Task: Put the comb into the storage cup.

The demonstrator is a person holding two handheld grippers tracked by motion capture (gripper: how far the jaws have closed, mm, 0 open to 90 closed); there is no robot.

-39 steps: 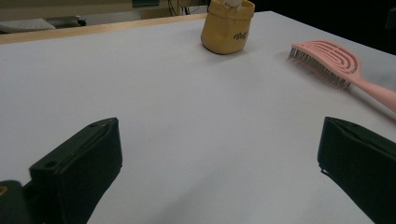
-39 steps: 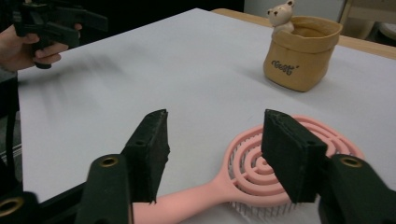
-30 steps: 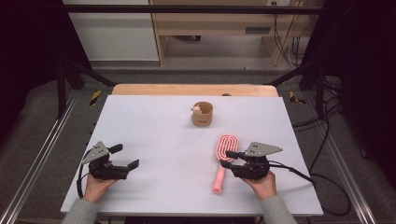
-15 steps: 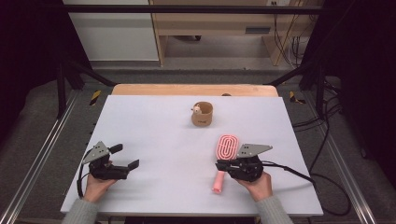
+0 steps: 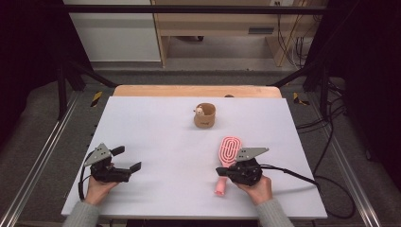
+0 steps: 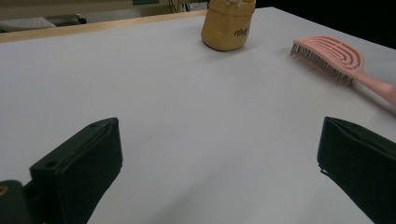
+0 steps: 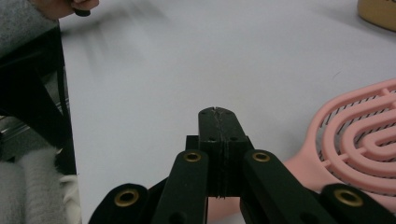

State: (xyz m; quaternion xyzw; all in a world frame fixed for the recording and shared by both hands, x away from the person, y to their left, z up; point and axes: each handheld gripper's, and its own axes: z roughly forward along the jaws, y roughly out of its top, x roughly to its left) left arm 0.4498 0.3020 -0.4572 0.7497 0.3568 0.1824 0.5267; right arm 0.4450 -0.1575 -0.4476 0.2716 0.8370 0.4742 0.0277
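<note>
A: Right hand-held gripper [image 5: 221,171], status?
B: Jaws have just been closing and now sit fully together. The right gripper view shows the two black pads pressed flat against each other with nothing between them. The pink hairbrush [image 5: 227,158] lies just beside them, on the right in that view, its handle passing by the gripper body.

A: So no grip on the brush?
B: No. Pads meet on each other and the brush is off to the side. From the high view the gripper tip sits right at the handle [image 5: 221,185], about where the handle meets the head. I can't tell whether it touches.

A: Where's the brush on the counter [image 5: 156,123]?
B: Right half, near the front. The oval head points away from the person and the handle points toward the front edge. In the left gripper view [image 6: 334,58] the bristles face down onto the surface.

A: Left hand-held gripper [image 5: 127,160]?
B: Jaws wide apart with bare counter between them, holding nothing. It's held low at front left, well apart from the brush.

A: Anything else?
B: A small tan cup [image 5: 204,116] stands upright near the middle, toward the back, with something small and pale sticking up at its rim. It's apart from the brush head. A cable [image 5: 293,174] trails right from the right gripper.
</note>
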